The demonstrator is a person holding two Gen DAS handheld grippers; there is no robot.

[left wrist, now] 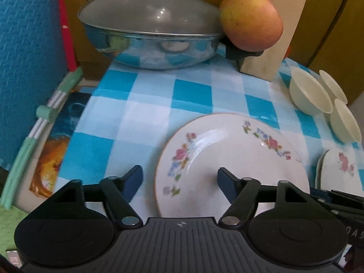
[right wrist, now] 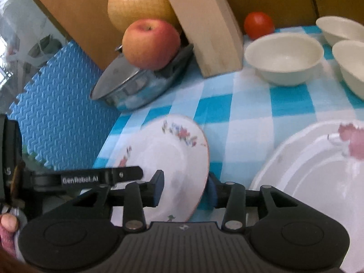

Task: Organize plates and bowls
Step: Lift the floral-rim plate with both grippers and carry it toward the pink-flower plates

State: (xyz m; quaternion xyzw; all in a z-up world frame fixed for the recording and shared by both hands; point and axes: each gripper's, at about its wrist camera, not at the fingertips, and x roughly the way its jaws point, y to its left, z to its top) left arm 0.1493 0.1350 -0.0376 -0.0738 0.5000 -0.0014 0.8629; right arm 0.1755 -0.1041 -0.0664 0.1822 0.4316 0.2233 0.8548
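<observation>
Floral plate (right wrist: 173,166), tilted on the checked bench (left wrist: 141,113), rim gripped in my right tongs (right wrist: 185,190); left tongs (left wrist: 179,179) wide, straddling its other edge. Thin purchase: I judge it may slip onto the plate stack (right wrist: 318,182).

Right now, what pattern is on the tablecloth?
Blue and white checks on the tablecloth, clearest in the left wrist view.

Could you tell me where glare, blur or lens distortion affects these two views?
Left wrist view: glare streaks the floral plate, the steel pot mirrors the checked cloth, and fisheye bends the frame edges. Right wrist view: the white plate and bowls look soft and blurred at right.
</observation>
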